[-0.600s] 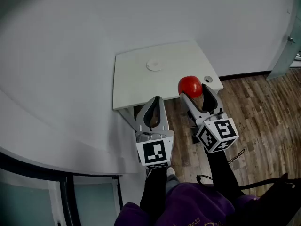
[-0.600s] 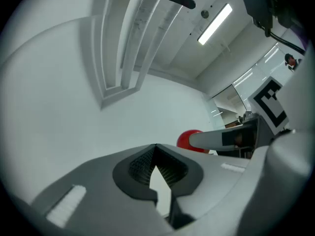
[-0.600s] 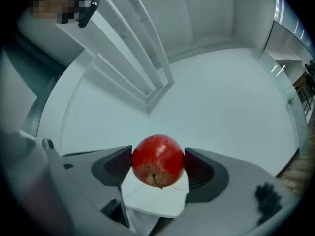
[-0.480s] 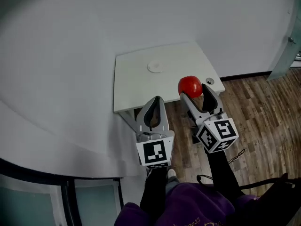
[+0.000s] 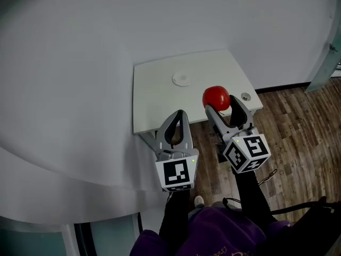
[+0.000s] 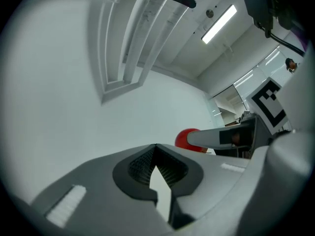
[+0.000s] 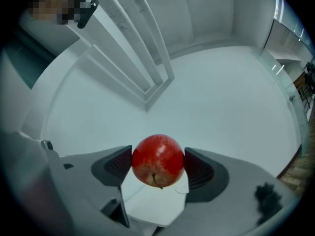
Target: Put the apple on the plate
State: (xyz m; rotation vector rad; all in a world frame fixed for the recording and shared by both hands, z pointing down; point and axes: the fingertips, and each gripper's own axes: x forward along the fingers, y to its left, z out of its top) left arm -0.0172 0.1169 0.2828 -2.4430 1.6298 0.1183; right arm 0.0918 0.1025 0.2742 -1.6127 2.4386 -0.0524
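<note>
A red apple (image 5: 216, 96) is clamped between the two dark pads of my right gripper (image 5: 218, 102), above the near right part of a small white table (image 5: 154, 100). The right gripper view shows the apple (image 7: 158, 160) stem-end down, a pad pressed on each side of it. A small round white plate (image 5: 181, 79) lies near the table's middle, beyond and left of the apple. My left gripper (image 5: 179, 113) hangs over the table's near edge, tips together and holding nothing. From the left gripper view the apple (image 6: 184, 137) peeks out behind the right gripper's finger.
A small round fitting (image 5: 245, 96) sits at the table's right corner. Brown wood floor (image 5: 298, 121) lies to the right and in front of the table. A plain white wall curves behind and to the left. A glass panel (image 5: 327, 57) stands at the far right edge.
In the head view the table and plate have slid slightly right and down. Both grippers keep their pose, and the apple stays in the right gripper.
</note>
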